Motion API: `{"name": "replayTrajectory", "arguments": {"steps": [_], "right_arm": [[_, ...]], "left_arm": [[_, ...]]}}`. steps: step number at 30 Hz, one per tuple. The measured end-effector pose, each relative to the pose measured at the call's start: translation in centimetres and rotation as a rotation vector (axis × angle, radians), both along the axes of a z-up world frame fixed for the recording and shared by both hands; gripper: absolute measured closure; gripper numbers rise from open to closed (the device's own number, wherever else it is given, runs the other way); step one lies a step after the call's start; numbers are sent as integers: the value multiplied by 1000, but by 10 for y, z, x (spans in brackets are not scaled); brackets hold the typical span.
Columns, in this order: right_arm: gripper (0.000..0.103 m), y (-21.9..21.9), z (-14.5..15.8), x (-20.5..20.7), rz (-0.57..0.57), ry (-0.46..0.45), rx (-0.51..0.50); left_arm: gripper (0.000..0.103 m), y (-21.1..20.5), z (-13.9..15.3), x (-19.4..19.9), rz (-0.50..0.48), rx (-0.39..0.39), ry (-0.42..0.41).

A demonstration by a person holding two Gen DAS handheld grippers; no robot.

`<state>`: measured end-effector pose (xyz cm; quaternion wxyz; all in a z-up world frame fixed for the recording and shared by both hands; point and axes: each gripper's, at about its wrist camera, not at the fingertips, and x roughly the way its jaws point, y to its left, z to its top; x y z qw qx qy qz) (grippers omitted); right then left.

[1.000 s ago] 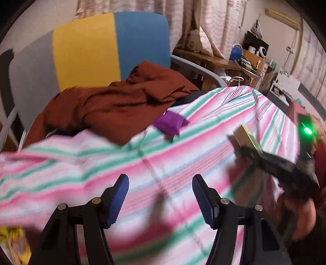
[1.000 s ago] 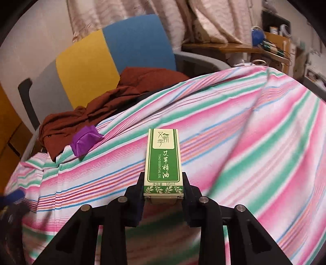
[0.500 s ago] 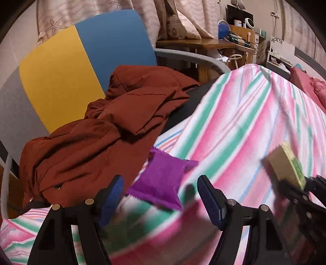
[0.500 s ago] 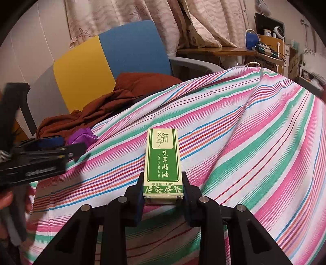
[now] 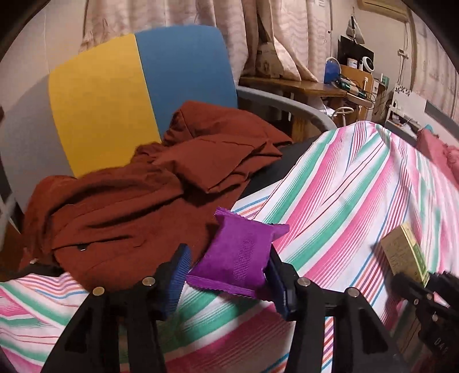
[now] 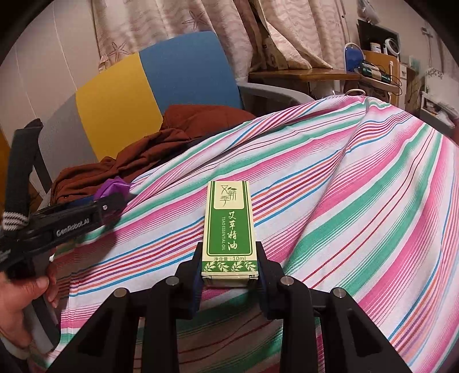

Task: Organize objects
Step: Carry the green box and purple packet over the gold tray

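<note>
A purple sachet (image 5: 239,255) lies on the striped cloth (image 5: 344,200) at the edge of a rust-brown garment (image 5: 149,200). My left gripper (image 5: 229,275) is open around it, blue pads on either side, the right pad touching it. The sachet also shows in the right wrist view (image 6: 113,186), partly hidden behind the left gripper (image 6: 114,200). My right gripper (image 6: 229,275) is shut on a green and cream essential oil box (image 6: 229,226), held above the cloth. The box also shows at the right of the left wrist view (image 5: 404,255).
A chair with a yellow and blue back (image 5: 137,86) stands behind the garment. A wooden desk (image 5: 301,86) with small items is at the back right. Curtains (image 6: 200,20) hang behind. A pink pillow (image 5: 439,152) lies at far right.
My left gripper has moved forward to the purple sachet, which now sits between its open pads. My right gripper still holds the box and has barely moved.
</note>
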<state>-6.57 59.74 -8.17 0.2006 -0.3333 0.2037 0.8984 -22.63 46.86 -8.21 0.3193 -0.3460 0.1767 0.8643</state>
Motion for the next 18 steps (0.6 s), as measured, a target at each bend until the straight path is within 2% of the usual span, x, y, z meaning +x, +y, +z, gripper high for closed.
{"name": "replayTrajectory", "arguments": {"steps": [3,8,11,18], "right_arm": [[72,-1,0,-1,-1,-7,14],[72,-3,1,-1,-7,-17,38],[72,-5,2,-1,-21,-24,61],[72,-14,15,8,-66,8,155]], "left_arm": [[51,-4,4,16,5,-1,76],[51,-21,10,38,51,23,123],[51,-35,13,54,61,54,117],[51,-51,15,88,46,55,120]]}}
